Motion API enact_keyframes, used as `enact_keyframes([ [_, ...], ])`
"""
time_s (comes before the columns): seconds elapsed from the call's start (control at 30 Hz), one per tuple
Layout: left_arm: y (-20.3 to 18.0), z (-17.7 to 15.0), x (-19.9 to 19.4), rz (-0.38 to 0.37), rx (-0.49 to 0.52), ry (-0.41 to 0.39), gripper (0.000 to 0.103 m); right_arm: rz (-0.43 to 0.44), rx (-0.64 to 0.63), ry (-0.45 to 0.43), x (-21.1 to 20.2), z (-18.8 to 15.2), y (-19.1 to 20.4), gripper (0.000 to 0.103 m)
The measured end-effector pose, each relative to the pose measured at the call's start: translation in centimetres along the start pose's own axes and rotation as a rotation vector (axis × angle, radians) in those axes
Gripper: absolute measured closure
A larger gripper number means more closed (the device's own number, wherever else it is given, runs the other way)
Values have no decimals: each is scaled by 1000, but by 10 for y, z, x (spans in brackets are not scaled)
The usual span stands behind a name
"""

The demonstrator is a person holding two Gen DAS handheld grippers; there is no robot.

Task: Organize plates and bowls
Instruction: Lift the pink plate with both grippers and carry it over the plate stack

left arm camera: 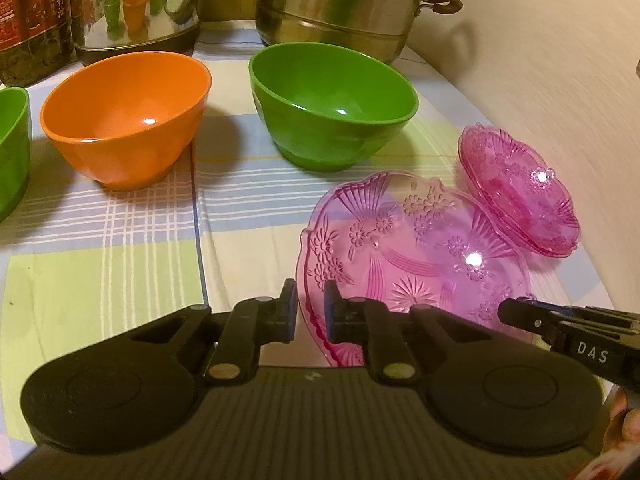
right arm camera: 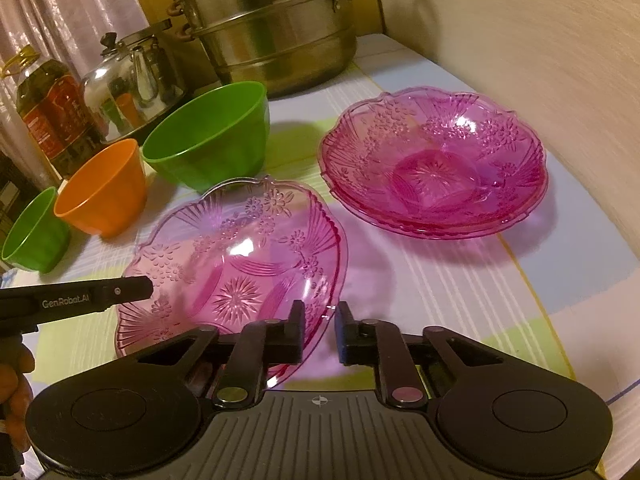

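A pink glass plate [left arm camera: 412,248] is held tilted above the checked cloth; it also shows in the right wrist view [right arm camera: 236,264]. My left gripper [left arm camera: 311,312] is shut on its near rim. My right gripper [right arm camera: 320,332] straddles the plate's other rim with a small gap between its pads, and whether it grips I cannot tell; it shows in the left wrist view [left arm camera: 516,308]. A stack of pink plates [right arm camera: 436,168] lies by the wall, also in the left wrist view [left arm camera: 520,192]. An orange bowl [left arm camera: 124,120] and a green bowl [left arm camera: 332,104] stand behind.
A second green bowl [right arm camera: 36,232] stands at the far left. A steel steamer pot [right arm camera: 272,28], a kettle [right arm camera: 132,76] and an oil bottle [right arm camera: 52,112] line the back. A wall [right arm camera: 540,40] bounds the right side.
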State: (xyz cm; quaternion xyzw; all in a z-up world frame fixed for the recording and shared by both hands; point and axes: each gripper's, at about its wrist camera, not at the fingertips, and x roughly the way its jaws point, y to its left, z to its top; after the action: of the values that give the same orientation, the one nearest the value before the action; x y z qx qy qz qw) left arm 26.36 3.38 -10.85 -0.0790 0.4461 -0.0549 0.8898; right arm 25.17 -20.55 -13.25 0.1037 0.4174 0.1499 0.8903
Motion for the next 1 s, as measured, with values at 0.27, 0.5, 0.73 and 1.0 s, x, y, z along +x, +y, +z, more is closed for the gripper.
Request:
enact_keyframes([
  [0.27, -2, -1, -3, 7, 20, 10, 91, -11, -6, 8, -3, 0, 2, 89],
  [0.5, -2, -2, -13, -6, 13, 6, 91, -12, -21, -4, -8, 2, 4, 89],
  [0.73, -1, -6, -27, -6, 10, 1, 91, -7, -27, -16, -17, 3, 7, 90],
  [1.0, -6, -4, -42, -14, 10, -15, 91, 5, -47, -43, -39, 3, 9, 90],
])
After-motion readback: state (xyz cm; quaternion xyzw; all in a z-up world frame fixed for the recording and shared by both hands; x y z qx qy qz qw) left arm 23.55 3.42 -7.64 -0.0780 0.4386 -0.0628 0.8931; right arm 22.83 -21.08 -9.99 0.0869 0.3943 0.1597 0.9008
